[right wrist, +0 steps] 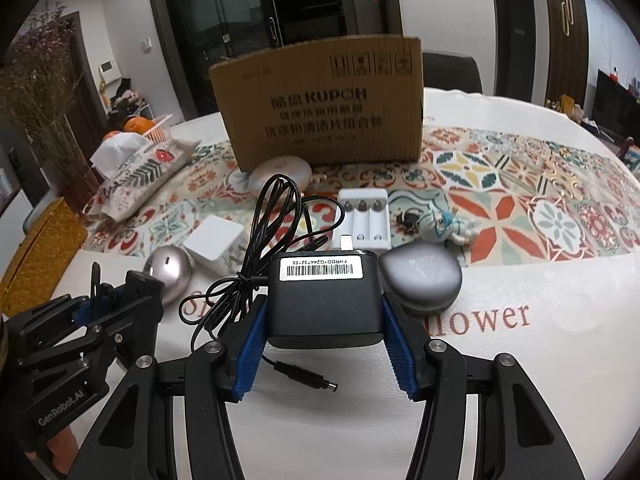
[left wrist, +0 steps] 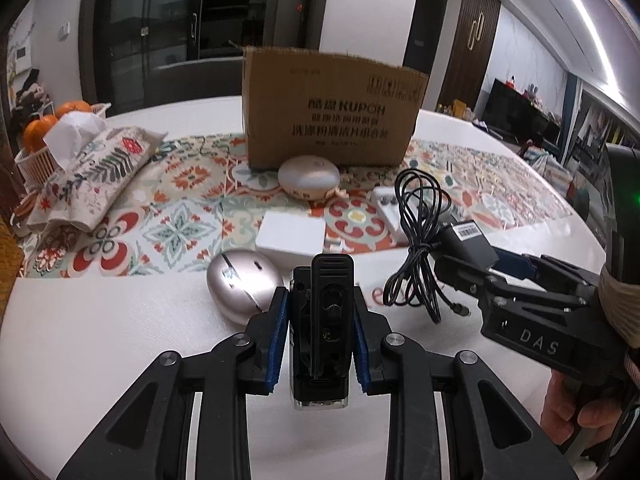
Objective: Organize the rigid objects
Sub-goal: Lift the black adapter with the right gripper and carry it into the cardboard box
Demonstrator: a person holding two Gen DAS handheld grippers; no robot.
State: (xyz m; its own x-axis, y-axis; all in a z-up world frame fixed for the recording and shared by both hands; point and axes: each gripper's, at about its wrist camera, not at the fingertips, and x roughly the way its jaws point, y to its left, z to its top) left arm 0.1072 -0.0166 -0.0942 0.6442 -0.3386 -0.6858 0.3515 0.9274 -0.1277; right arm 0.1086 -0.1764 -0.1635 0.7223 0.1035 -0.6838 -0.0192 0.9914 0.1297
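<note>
Between the blue pads of the left gripper (left wrist: 320, 344) sits a small black clip device (left wrist: 322, 320), clamped upright and lifted clear of the table (left wrist: 120, 340). Just to its side, the right gripper (right wrist: 325, 344) is closed on a black power adapter (right wrist: 324, 296) — barcode label up, its bundled cord (right wrist: 276, 236) hanging off to one side with the barrel plug (right wrist: 308, 376) dangling below the pads. A hand (left wrist: 568, 412) grips that tool's handle at the frame's edge.

Under the held items, still on the table: a silver egg-shaped case (left wrist: 240, 284), a white cube (left wrist: 290, 236) beside it, a white battery charger (right wrist: 366, 218), a grey teardrop case (right wrist: 420, 276) and a small pale figurine (right wrist: 448, 228). Farther back a white round pod (left wrist: 309, 178) lies against the front of an open cardboard box (left wrist: 328, 116), which stands on a patterned runner (left wrist: 180, 208). Off to the side lie a fabric tissue pouch (left wrist: 92, 172) and a white basket (left wrist: 32, 160) of oranges.
</note>
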